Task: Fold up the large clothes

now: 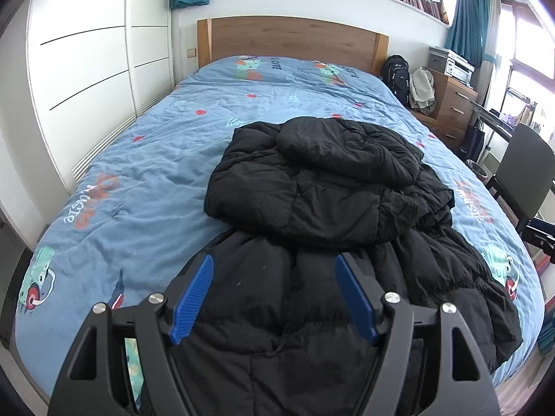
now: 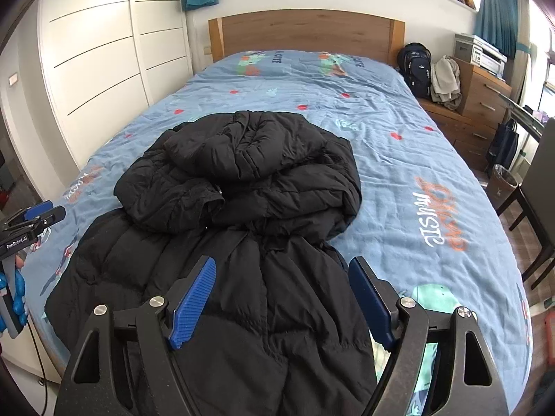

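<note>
A: Where is the coat lying?

B: The black puffer coat (image 1: 329,208) is spread on the bed (image 1: 145,159), on the blue printed duvet. Its long axis runs from the foot of the bed toward the wooden headboard (image 1: 291,40). The hem end is nearest the cameras; the hood (image 2: 242,142) and upper part sit bunched in a heap at the far end.

A: And the two tools?

B: The left gripper (image 1: 274,294) hovers over the near hem, toward the coat's left side, fingers (image 1: 194,301) spread wide, nothing between them. The right gripper (image 2: 282,298) hangs over the near hem too, toward the coat's right edge, its fingers (image 2: 192,305) equally apart and empty. In the right wrist view the left gripper also shows at the far left border (image 2: 34,218), off the coat's left flank.

A: So which way does the garment lie from them?

B: Straight ahead and below, stretching away from both. Each seems about equally near the hem, one per side.

A: How far along is the fold, do you reckon?

B: The top looks folded or tumbled down over the middle, while the lower half lies flat. I'd judge the next grasp belongs at the two hem corners, lifting them forward along that long axis. Puffy fill will likely spring back, so a pinch on the edge seam seems wiser.
</note>
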A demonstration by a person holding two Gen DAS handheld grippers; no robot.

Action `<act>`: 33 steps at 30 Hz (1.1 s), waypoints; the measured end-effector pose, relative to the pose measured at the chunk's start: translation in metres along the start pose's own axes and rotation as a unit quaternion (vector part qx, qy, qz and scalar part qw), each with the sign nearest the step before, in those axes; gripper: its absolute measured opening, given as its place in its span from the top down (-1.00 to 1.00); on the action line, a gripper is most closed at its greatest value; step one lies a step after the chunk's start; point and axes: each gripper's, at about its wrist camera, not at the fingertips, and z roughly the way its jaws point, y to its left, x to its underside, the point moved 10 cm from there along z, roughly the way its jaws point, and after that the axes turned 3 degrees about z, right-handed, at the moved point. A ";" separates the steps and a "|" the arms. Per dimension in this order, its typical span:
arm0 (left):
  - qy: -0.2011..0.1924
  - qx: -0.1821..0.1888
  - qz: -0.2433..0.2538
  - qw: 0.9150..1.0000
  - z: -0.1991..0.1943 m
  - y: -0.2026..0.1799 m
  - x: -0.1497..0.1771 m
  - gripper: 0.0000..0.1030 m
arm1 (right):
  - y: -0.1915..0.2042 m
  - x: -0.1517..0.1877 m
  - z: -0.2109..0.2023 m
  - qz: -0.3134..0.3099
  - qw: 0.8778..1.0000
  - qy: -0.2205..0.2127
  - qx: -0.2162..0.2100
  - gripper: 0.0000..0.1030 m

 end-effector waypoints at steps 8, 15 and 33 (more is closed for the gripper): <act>0.006 -0.027 -0.011 1.000 -0.037 0.038 0.036 -0.39 | -0.030 0.036 -0.043 0.026 0.999 -0.004 0.027 -0.58; 0.014 -0.042 -0.034 0.998 -0.062 0.070 0.069 -0.39 | -0.055 0.065 -0.069 0.054 0.998 -0.007 0.043 -0.59; 0.030 -0.056 -0.068 0.996 -0.100 0.116 0.128 -0.47 | -0.116 0.133 -0.110 0.134 0.989 -0.002 0.065 -0.70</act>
